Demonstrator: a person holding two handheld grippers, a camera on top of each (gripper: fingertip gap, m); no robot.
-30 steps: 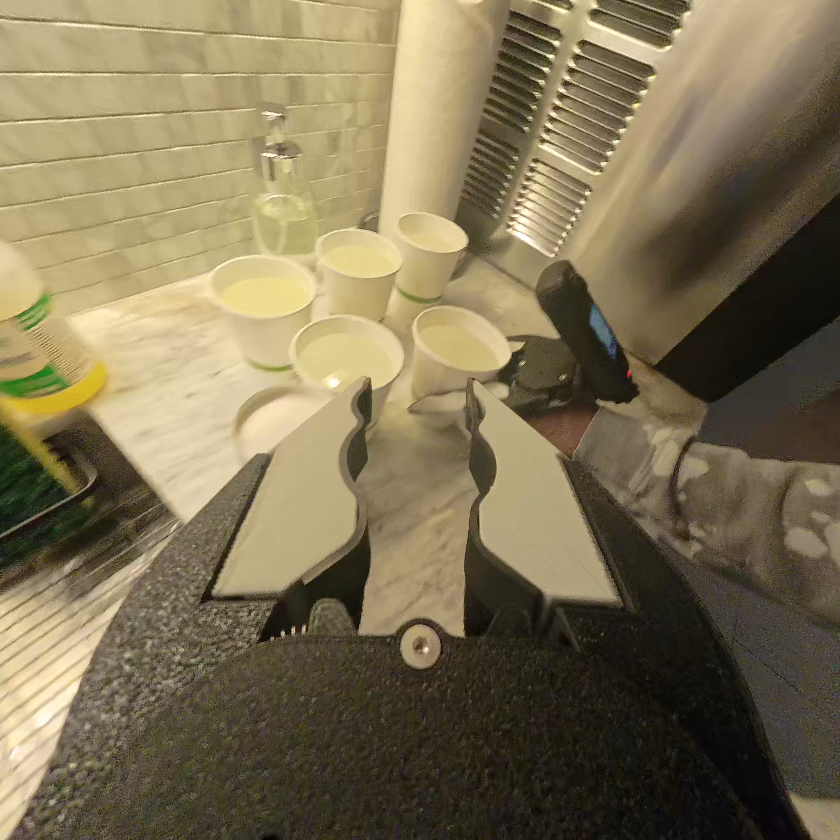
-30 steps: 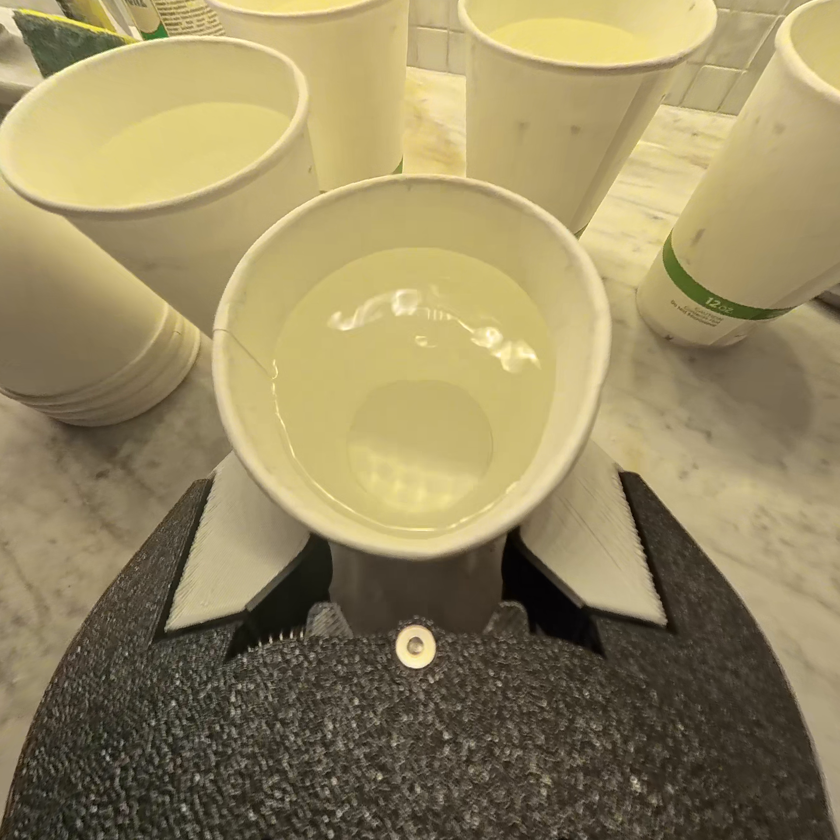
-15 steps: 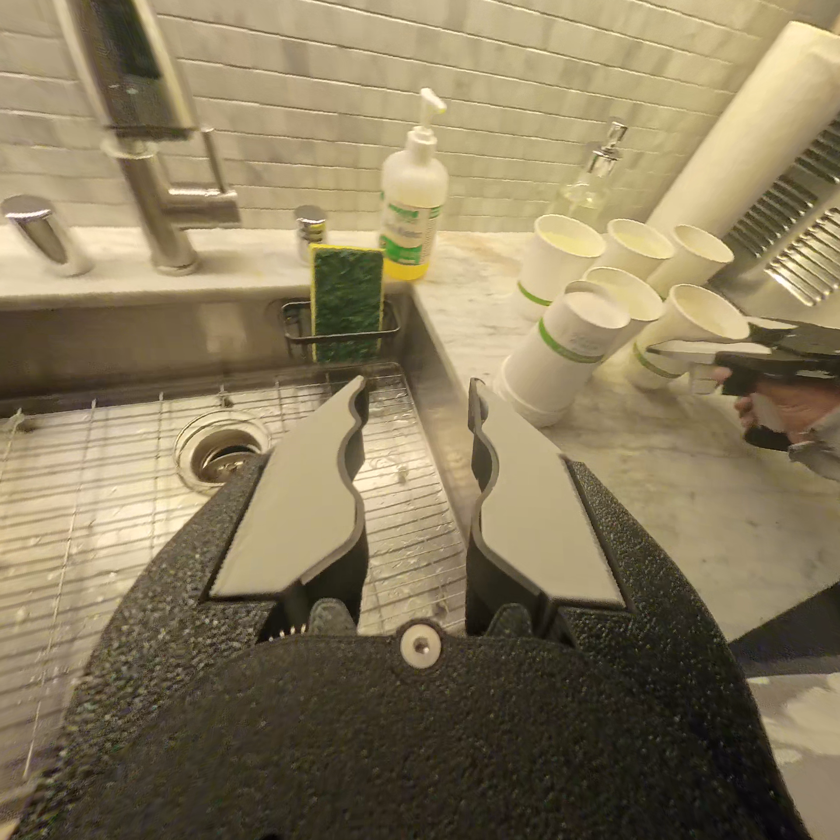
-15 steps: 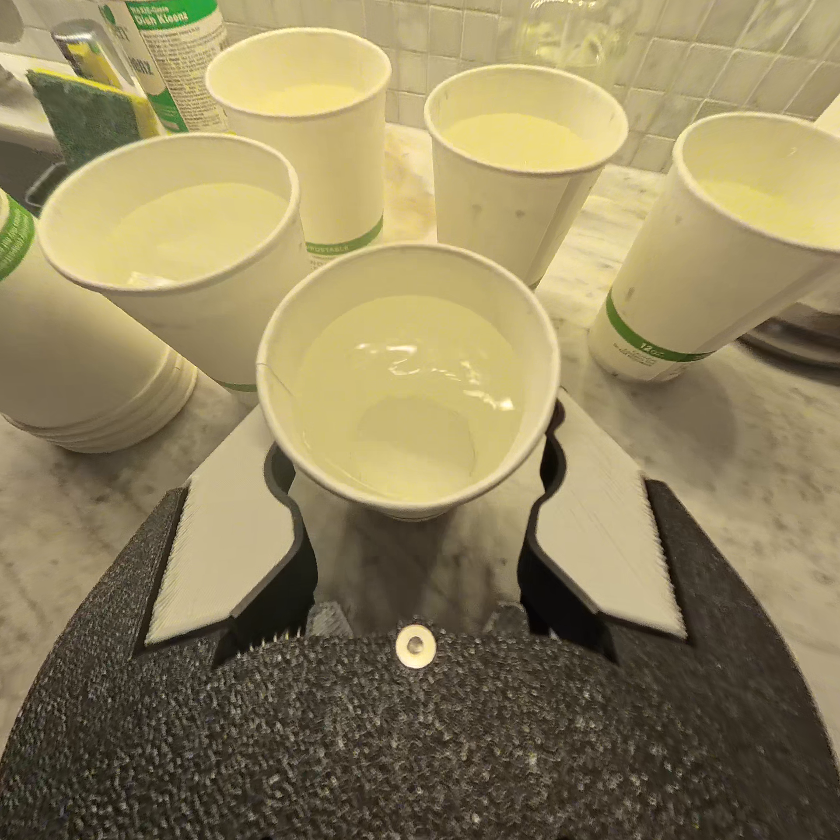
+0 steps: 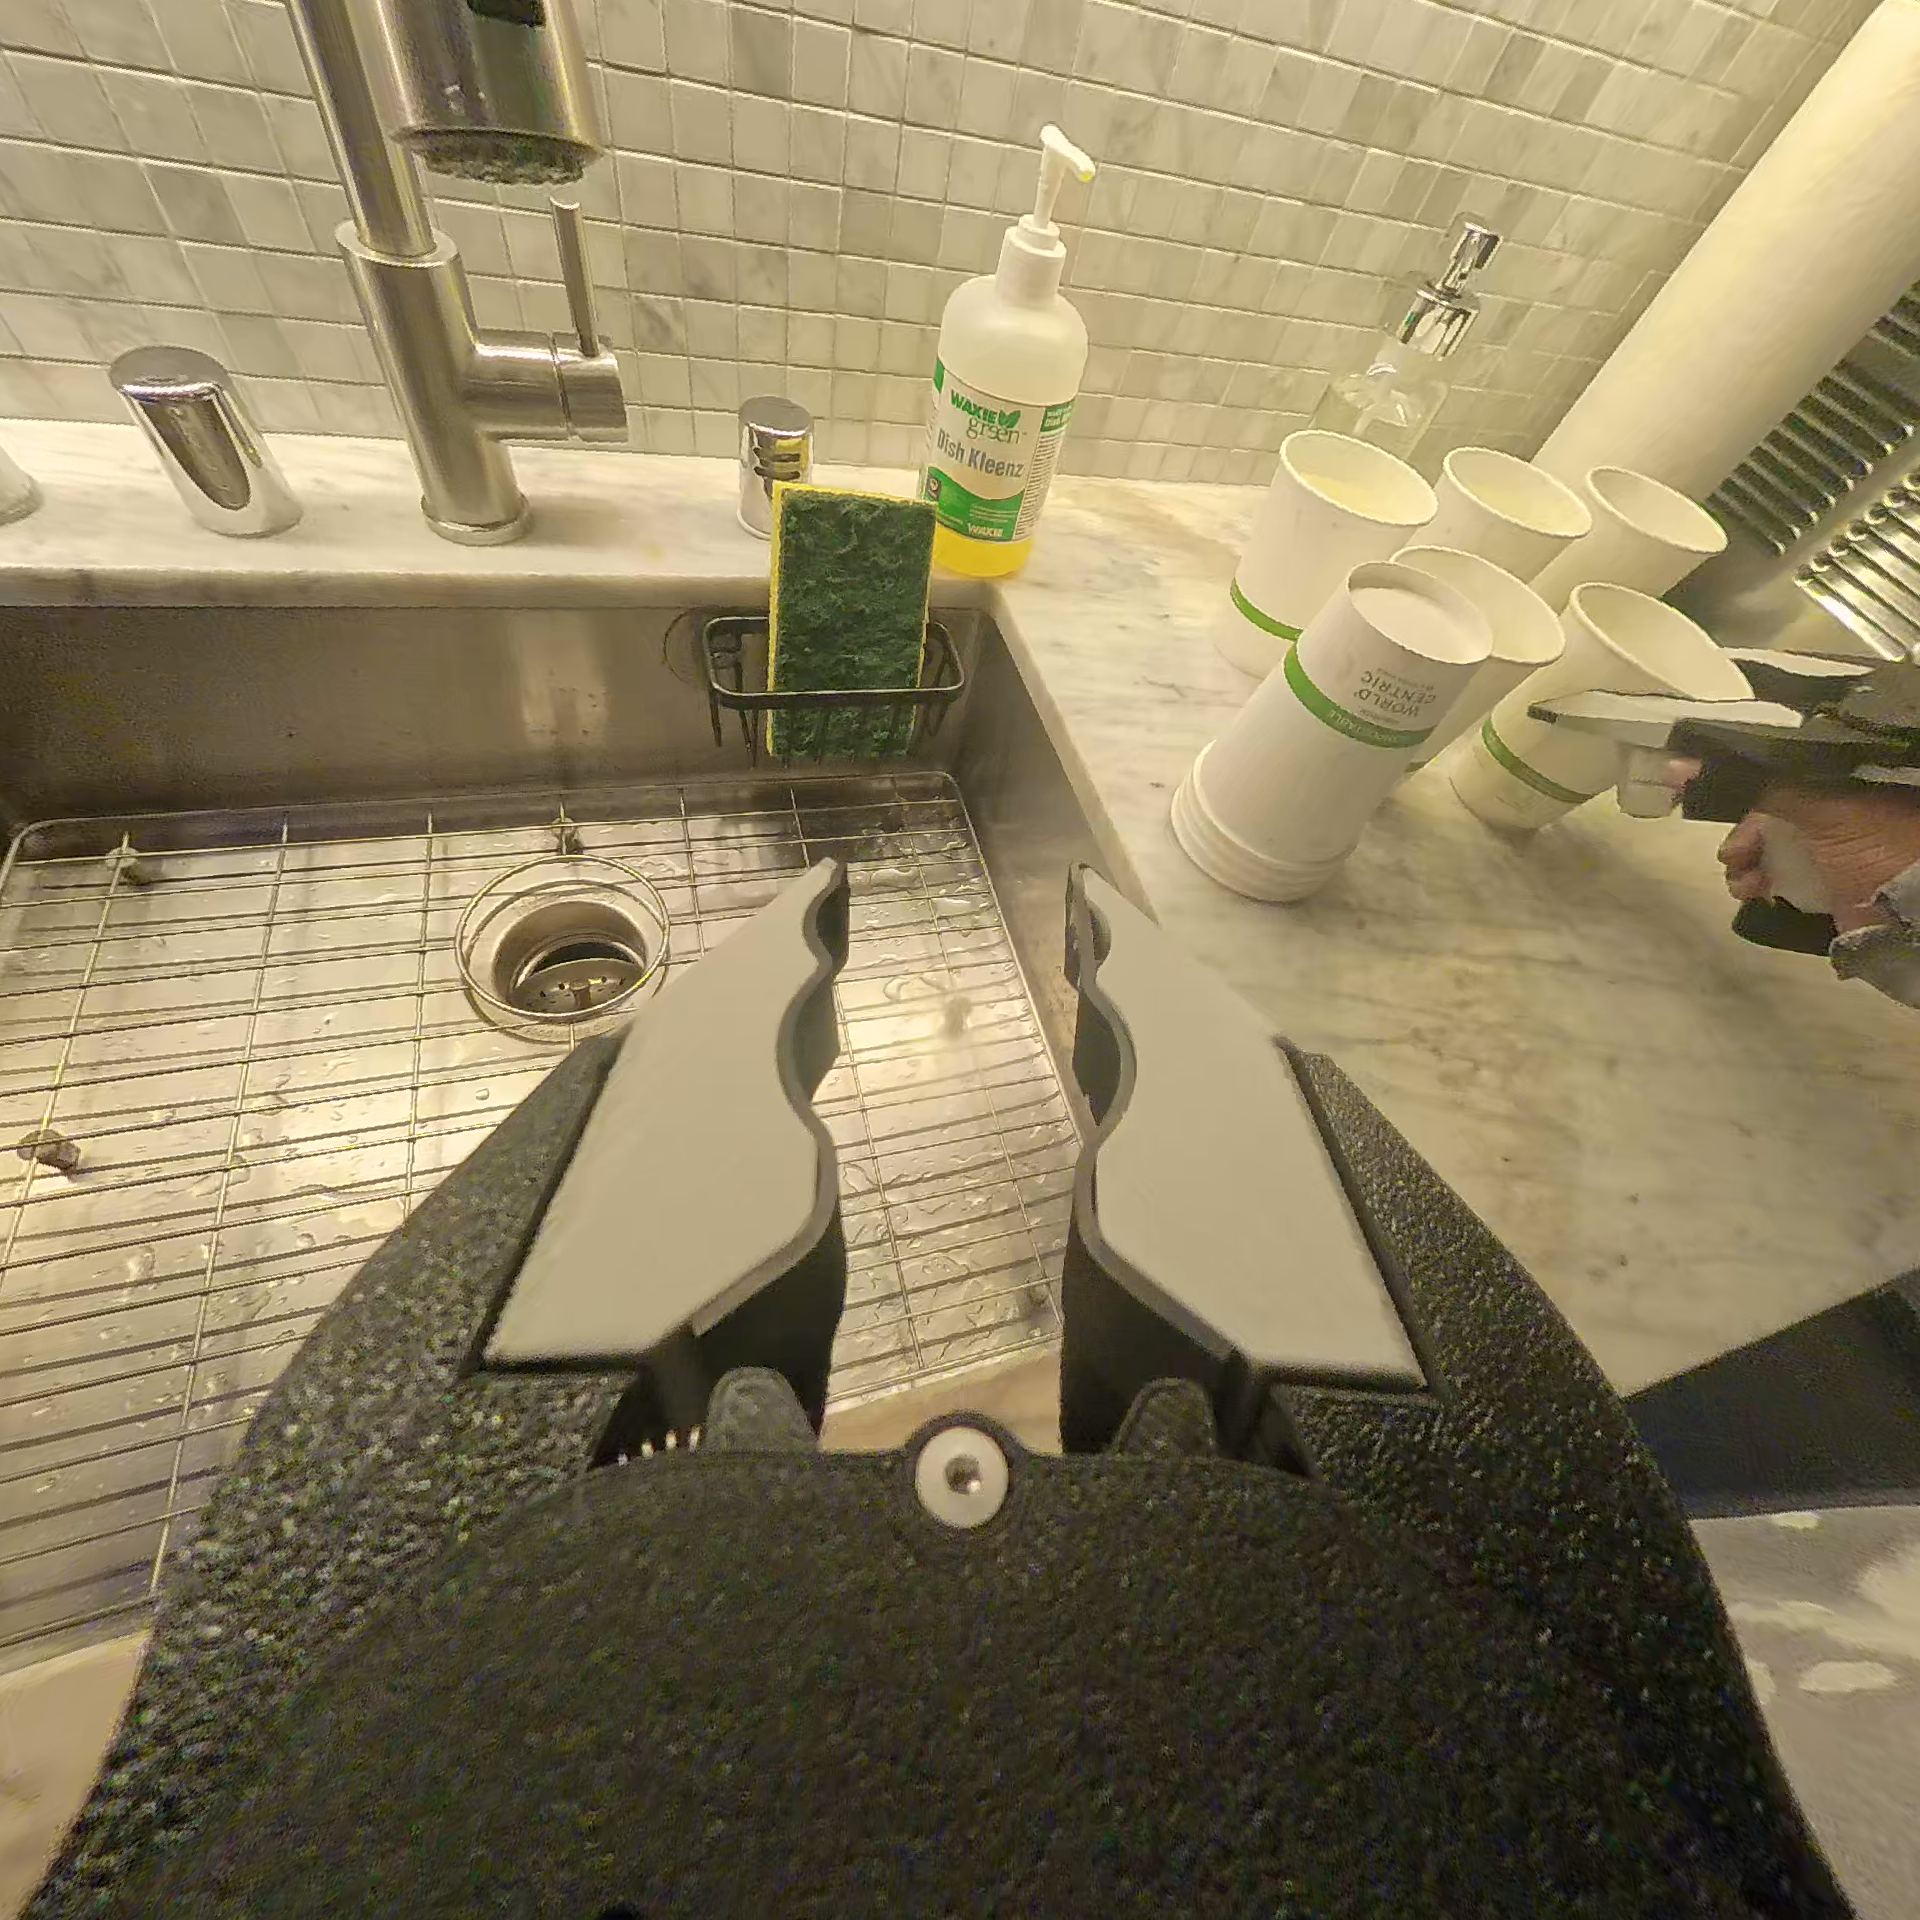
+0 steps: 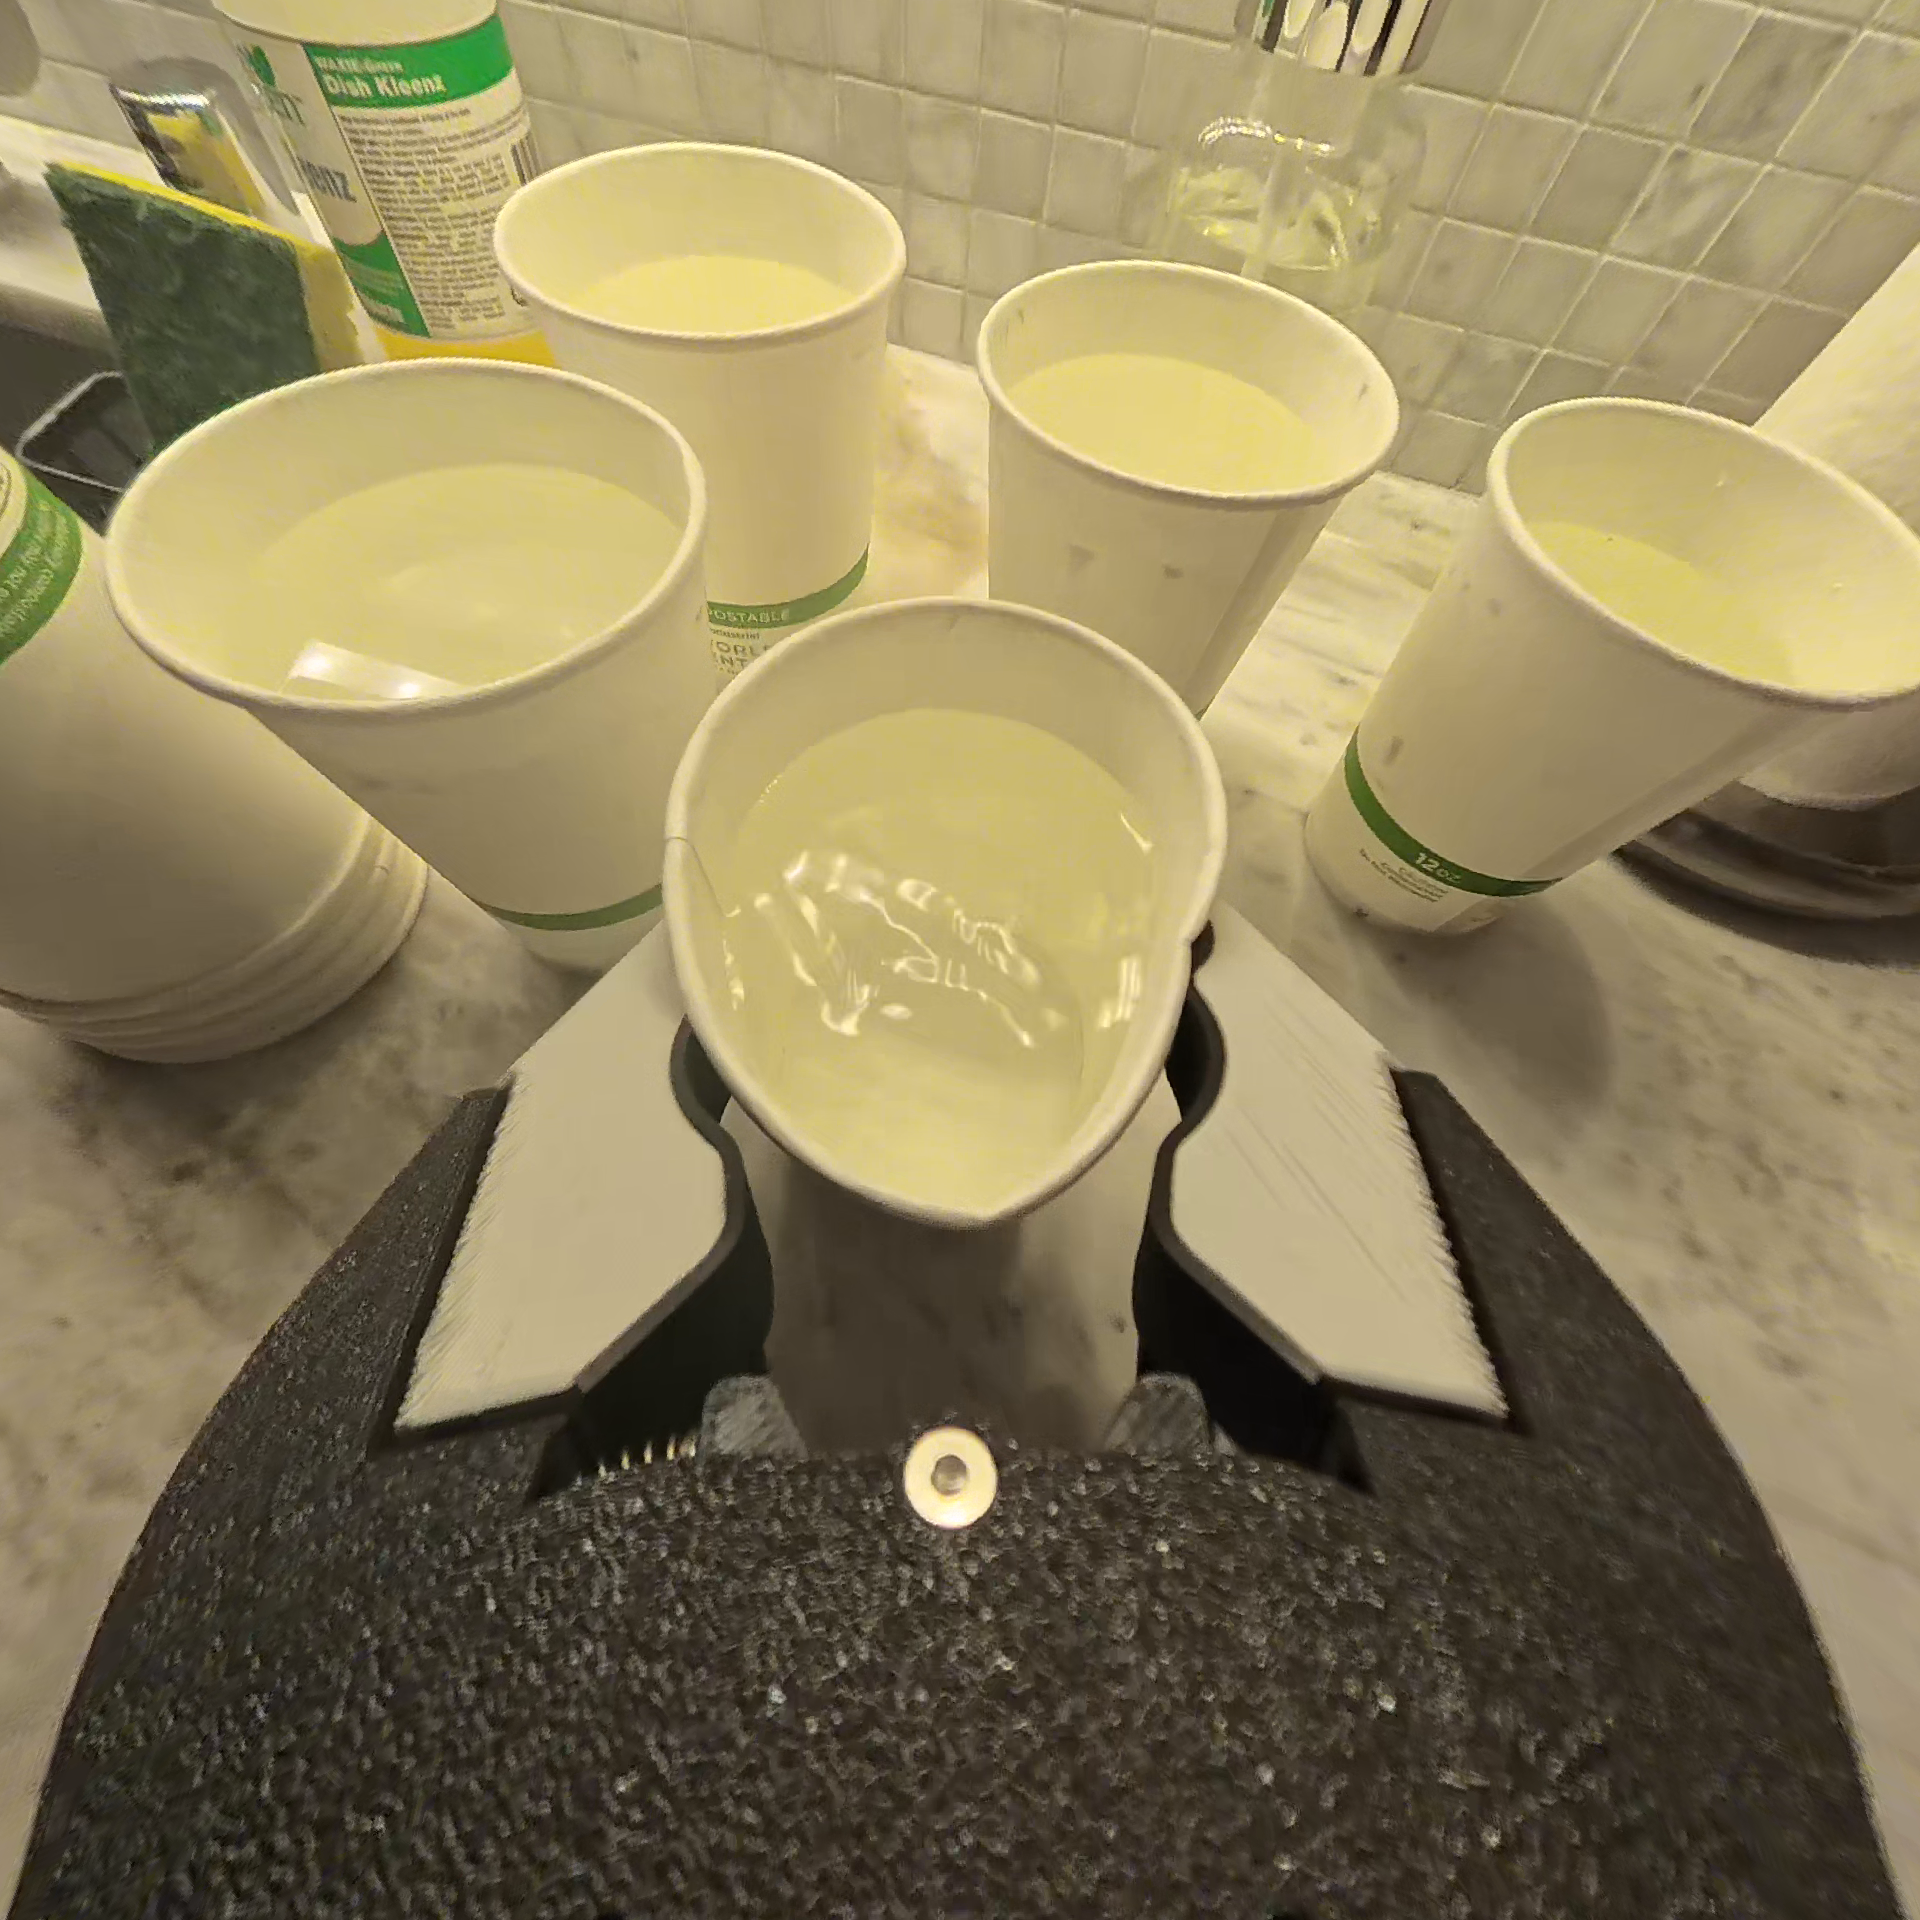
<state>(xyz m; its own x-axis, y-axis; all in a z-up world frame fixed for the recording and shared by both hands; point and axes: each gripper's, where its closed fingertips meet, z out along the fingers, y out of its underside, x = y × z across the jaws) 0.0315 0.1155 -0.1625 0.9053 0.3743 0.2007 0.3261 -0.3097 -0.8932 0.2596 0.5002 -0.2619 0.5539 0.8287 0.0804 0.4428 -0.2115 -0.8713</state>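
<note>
Right wrist view: my right claw (image 6: 940,1049) clenches a paper cup (image 6: 940,935) of pale liquid, rim squeezed oval, near the counter's (image 6: 1558,1091) sink-side edge among four filled cups. My left claw (image 5: 956,904) hangs released over the sink (image 5: 312,1039), at its counter-side edge.

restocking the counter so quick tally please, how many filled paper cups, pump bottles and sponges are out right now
filled paper cups: 5, with 1 held in the right gripper
pump bottles: 2
sponges: 1
total: 8
</note>
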